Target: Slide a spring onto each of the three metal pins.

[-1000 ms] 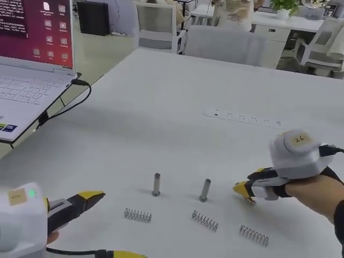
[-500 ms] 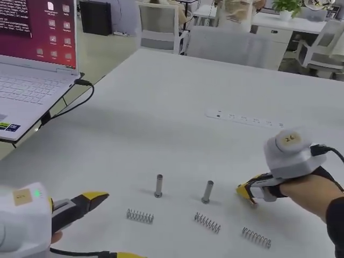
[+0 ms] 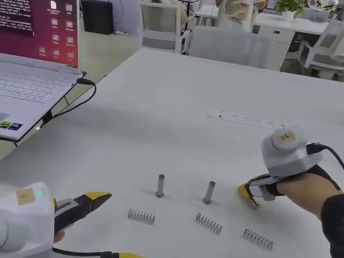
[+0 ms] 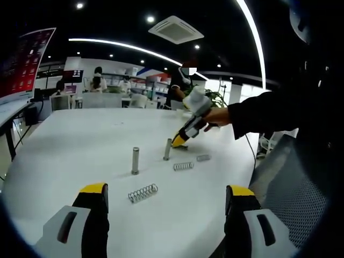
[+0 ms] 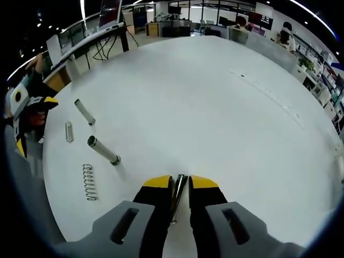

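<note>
While my right tool (image 5: pixel 177 183) pinches narrow on a pin (image 5: pixel 176 204) down by the surface (image 3: pixel 161 118), my left tool (image 4: pixel 166 189) gapes wide. Beside the right tool two more pins (image 3: pixel 160 185) (image 3: pixel 209 192) stand upright, and three springs (image 3: pixel 141 216) (image 3: pixel 209 223) (image 3: pixel 258 239) lie in a row before them.

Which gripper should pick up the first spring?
Left. The left gripper is open and empty, and a spring lies on the table just ahead of its jaws. The right gripper is shut on a pin, so it is probably busy placing that.
</note>
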